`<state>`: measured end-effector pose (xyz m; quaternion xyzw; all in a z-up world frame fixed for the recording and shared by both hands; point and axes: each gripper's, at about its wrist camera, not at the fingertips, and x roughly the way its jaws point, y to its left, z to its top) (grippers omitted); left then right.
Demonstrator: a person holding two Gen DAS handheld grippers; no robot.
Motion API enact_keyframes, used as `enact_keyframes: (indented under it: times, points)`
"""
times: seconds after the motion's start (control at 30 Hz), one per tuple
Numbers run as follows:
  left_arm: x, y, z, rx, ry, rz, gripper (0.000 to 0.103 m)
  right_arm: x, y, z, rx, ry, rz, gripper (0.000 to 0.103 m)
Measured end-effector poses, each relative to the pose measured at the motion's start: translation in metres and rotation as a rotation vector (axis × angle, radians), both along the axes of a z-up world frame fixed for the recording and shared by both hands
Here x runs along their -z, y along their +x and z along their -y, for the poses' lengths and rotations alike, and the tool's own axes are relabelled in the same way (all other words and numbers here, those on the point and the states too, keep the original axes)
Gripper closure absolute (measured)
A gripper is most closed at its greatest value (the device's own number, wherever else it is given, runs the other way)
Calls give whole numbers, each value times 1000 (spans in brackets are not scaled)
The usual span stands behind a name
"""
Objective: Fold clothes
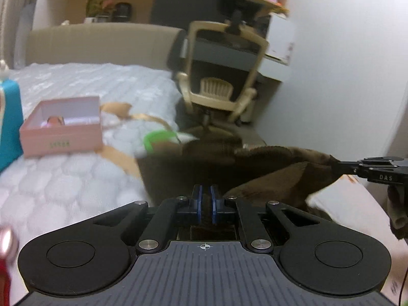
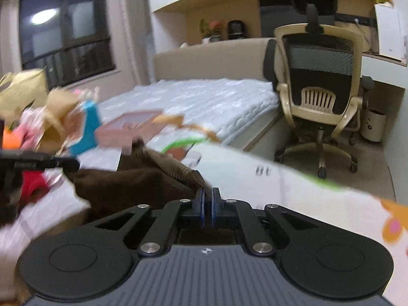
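A dark brown fleecy garment hangs stretched between my two grippers above the white quilted bed. In the left wrist view my left gripper is shut on the cloth's near edge, its blue pads pressed together. My right gripper comes in from the right of that view, pinching another corner of the same cloth. The right wrist view shows the right gripper shut on a ribbed edge of the brown garment, with the left gripper holding the far side at the left.
A pink open box, a blue box and a green ring lie on the bed. A beige office chair stands beside the bed in front of a desk. Bags and soft toys are piled at the left.
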<state>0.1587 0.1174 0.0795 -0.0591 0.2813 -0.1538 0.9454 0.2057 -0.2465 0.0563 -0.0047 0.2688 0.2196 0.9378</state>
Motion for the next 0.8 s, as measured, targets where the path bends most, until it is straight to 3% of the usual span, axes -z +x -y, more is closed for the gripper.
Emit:
enact_keyframes:
  times: [0.1,0.2,0.27,0.33,0.37,0.43,0.47,0.5,0.53,0.67,0.73,0.8]
  points:
    - [19,-31,2,9,5,-57,93,26,-37,5,-1,-33,-56,99]
    - [40,-44,-4,-42,40,-111,90,54,-56,10,26,-86,-100,99]
    - [47,-48,-15,-83,14,-144,83,58,-64,15,34,-90,-105,99]
    - [46,-52,-27,-97,-37,-160,57,61,-72,20,39,-90,-106,99]
    - [42,-54,-32,-88,-73,-152,50,58,-75,22,40,-89,-93,98]
    - [37,-53,-40,-103,-120,-139,30,51,-76,26,44,-75,-69,83]
    - [34,-52,-44,-111,-143,-133,27,48,-73,29,51,-43,-71,75]
    - [34,-45,-46,-128,-167,-140,22,46,-69,32,60,-3,-77,58]
    - [34,-34,-48,-145,-192,-150,22,45,-64,34,64,44,-90,52]
    - [45,9,-46,-230,-283,-199,21,45,-37,29,98,210,-160,47]
    - [55,32,-46,-267,-348,-240,21,50,-22,23,134,238,-160,38]
    - [65,49,-43,-293,-381,-281,29,57,-8,13,124,239,-176,40]
